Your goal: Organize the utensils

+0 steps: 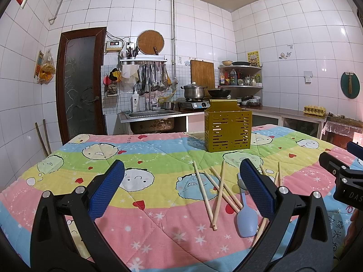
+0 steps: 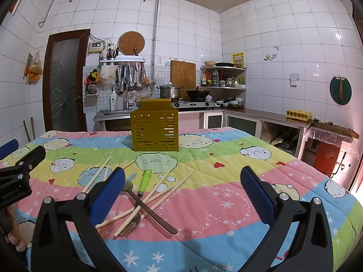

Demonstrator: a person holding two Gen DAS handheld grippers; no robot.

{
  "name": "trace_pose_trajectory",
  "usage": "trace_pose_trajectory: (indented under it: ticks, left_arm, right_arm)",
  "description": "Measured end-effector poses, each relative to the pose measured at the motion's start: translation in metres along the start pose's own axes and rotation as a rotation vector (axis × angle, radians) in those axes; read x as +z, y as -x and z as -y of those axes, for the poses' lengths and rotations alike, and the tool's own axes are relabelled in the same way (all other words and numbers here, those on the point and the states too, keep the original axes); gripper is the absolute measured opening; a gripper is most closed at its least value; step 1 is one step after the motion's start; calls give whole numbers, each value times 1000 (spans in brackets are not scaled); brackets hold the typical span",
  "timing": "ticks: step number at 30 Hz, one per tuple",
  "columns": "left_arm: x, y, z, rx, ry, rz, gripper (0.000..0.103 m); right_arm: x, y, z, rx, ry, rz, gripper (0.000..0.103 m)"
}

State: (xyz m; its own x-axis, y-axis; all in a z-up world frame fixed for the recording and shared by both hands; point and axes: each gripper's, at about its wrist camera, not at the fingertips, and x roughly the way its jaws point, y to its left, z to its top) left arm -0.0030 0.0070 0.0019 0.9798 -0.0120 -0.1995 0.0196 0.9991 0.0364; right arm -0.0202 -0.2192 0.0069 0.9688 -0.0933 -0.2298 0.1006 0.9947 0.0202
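we find both tools spread and empty: left gripper (image 1: 181, 188), right gripper (image 2: 182, 188). chopsticks (image 1: 209, 192) and spoon (image 1: 246, 217) lie crossed ahead between them, yellow holder (image 1: 228, 131) beyond. risk: lifting one stick drags its overlapped neighbours.

This is a home kitchen, white-tiled from counter to ceiling. Ahead of both grippers, past the quilt-covered table (image 1: 158, 215), stand a steel sink (image 1: 149, 114) and a gas stove (image 2: 192, 104) with a pot (image 2: 169, 91) and wok (image 2: 197, 93) (ladles (image 1: 156, 77) hang above the tap). Ahead to the right, corner shelves (image 2: 223, 78) hold bottles.
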Motion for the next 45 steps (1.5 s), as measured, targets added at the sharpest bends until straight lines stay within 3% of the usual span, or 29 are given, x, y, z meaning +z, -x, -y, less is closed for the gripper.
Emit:
trace_pose_trajectory:
  ticks: [45]
  left_arm:
    - [4, -3, -8, 9, 5, -1, 98]
  right_arm:
    - [1, 6, -1, -16, 4, 30, 99]
